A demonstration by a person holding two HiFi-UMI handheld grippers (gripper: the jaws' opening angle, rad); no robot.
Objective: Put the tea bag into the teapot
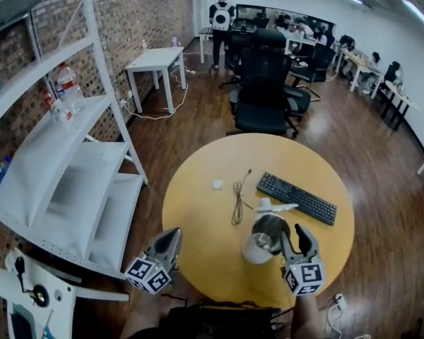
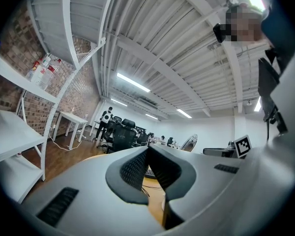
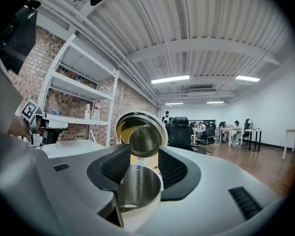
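In the head view the teapot stands on the round yellow worktop, on the side near the person. The right claw is just beside the teapot, on its right, and its tips reach to the rim. The left claw hangs well apart from the teapot, to its left. The teapot has a white body and a shiny steel inside. Beyond the teapot lie a black keyboard and a thin cable. Further beyond, to the left, lies a small white object; it is too small to tell if this is the tea bag.

In the left gripper view the left claw is closed, its pads meet at the tips and nothing is between them. The teapot's raised lid shows far to the right.

In the right gripper view the right claw stands open, right above the mouth of the teapot, and its pads press on nothing. Only this view looks down into the steel pot. The round lid stands upright behind the mouth. A pale patch shows low inside the pot; I cannot tell what it is.
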